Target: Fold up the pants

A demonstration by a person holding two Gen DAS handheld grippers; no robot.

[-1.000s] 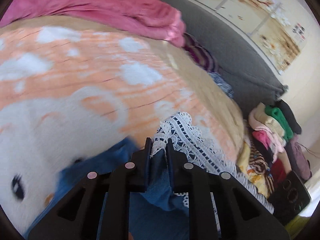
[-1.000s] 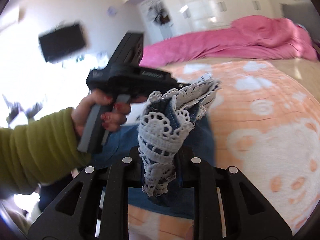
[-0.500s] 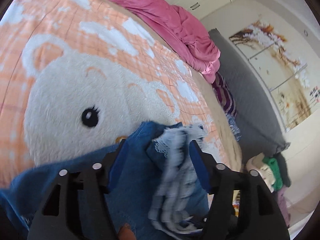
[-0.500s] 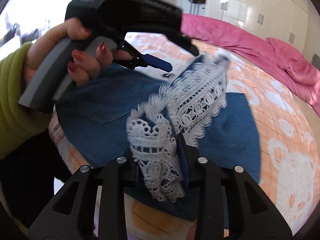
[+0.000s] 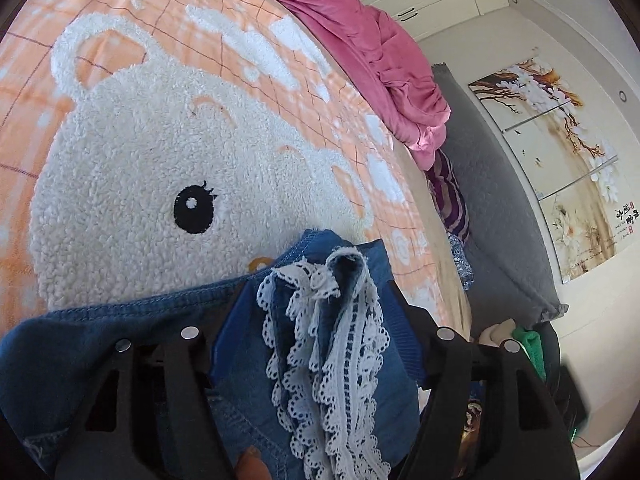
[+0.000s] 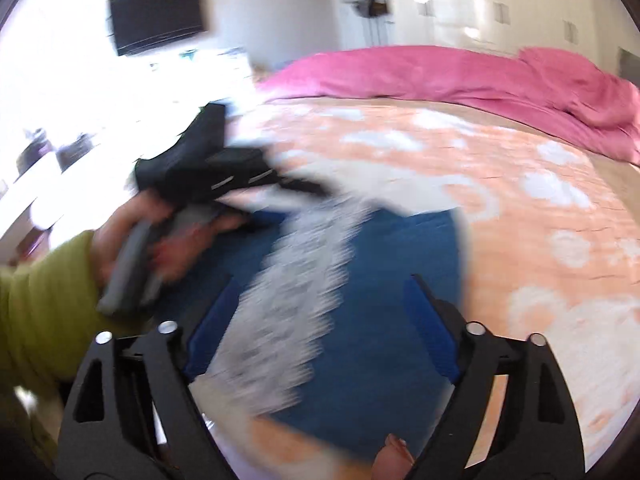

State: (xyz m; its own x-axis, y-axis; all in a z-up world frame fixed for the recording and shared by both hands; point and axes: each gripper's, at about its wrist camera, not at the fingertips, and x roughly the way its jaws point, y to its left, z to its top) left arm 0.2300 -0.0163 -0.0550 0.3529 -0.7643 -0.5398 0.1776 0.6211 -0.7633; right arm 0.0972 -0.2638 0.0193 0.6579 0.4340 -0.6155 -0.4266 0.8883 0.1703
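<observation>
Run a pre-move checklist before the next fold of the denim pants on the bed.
1. Left gripper released: ok; its fingers stand apart, with the lace hem lying loose between them.
2. Right gripper released: ok; the jaws are opening and the lace no longer looks pinched, though that view is blurred.
3. Pants on the bear blanket: ok, the denim lies on it.
4. Fold lying flat and square: cannot tell; the lace end is bunched in the left view and smeared in the right.
5. Pink duvet away from the pants: ok, apart at the far side of the bed.
</observation>
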